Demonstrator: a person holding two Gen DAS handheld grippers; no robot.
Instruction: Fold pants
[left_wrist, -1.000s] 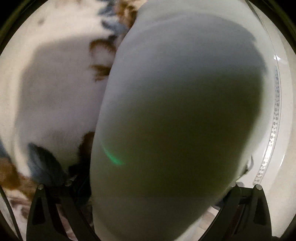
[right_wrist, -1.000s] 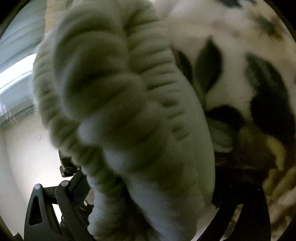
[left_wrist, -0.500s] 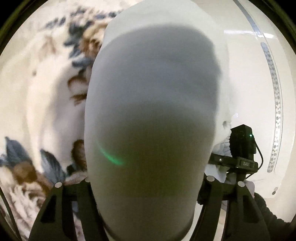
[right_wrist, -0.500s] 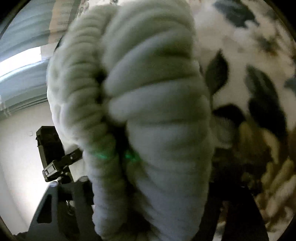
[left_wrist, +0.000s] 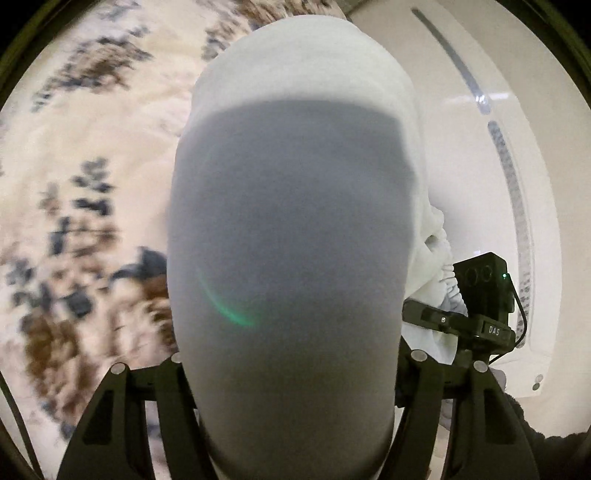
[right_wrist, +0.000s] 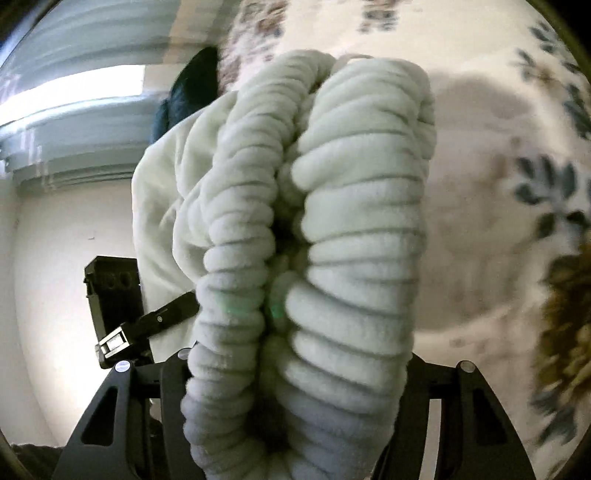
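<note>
Your working surface (left_wrist: 92, 155) is a cream plush blanket printed with blue and brown leaf shapes (right_wrist: 543, 192); it fills the left of the left wrist view and the right of the right wrist view, blurred in both. No edge or corner of it is clearly visible, so position on it cannot be stated. A rounded shadow lies on the blanket (right_wrist: 476, 206) just right of the garment. Beyond the blanket stands a plain white wall (right_wrist: 74, 258) and, in the left wrist view, a white panel with a dotted grey strip (left_wrist: 517, 206). A bright band under grey horizontal mouldings (right_wrist: 74, 92) shows at upper left of the right wrist view.

The pale white-green fleece pants (left_wrist: 288, 240) hang off the blanket, gripped by both tools.

Your left tongs (left_wrist: 291, 424) are spread about the width of the fabric bundle and pinch a smooth fold of the pants, which covers most of the lens. The other tool, black with a small green light (left_wrist: 484, 295), appears to the right, with gathered ribbed fabric beside it.

Your right tongs (right_wrist: 295, 424) are likewise parted around a thick bunch and clamp the ribbed, gathered part of the pants (right_wrist: 332, 240), two padded ridges rising straight ahead. The left tool's black body (right_wrist: 114, 295) shows at lower left.
</note>
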